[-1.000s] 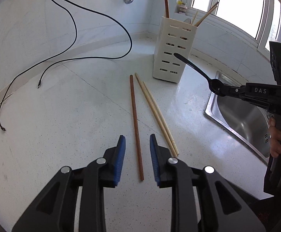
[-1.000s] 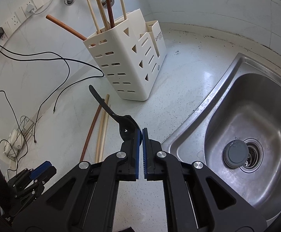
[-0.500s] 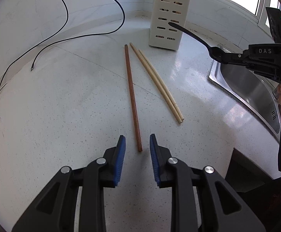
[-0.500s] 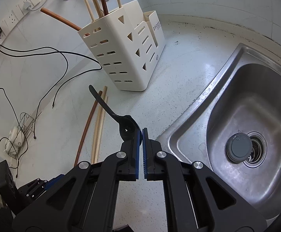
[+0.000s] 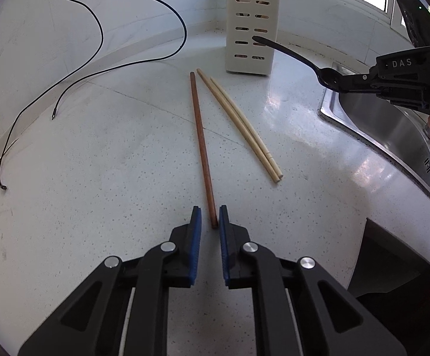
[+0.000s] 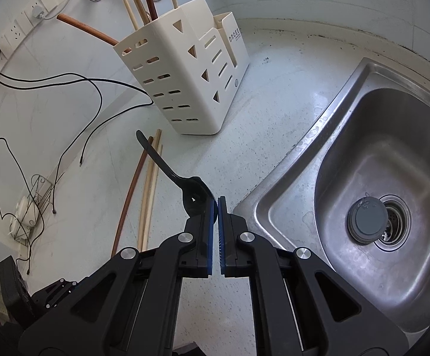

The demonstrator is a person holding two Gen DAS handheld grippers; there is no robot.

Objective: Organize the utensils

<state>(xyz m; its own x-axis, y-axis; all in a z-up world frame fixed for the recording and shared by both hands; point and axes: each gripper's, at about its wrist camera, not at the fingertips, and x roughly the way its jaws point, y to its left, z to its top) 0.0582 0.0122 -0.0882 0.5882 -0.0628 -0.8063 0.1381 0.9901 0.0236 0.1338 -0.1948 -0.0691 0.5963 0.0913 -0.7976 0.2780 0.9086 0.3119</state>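
The left gripper (image 5: 208,218) hangs spread, its pads flanking the near end of the reddish-brown chopstick (image 5: 201,145) lying on the countertop (image 5: 96,178); the right gripper (image 6: 216,204) pinches a black spoon (image 6: 182,178) by its bowl, above the counter's sink-side edge, handle toward the cream utensil holder (image 6: 185,86).

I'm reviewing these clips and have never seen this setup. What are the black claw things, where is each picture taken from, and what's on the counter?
Each claw is a hand-held two-finger gripper with a camera looking along its fingers. One picture is from the left gripper, open around the near end of a dark brown chopstick lying on the counter. The other is from the right gripper, shut on a black spoon. Two pale chopsticks, a white utensil holder, black cables and a steel sink are also visible.
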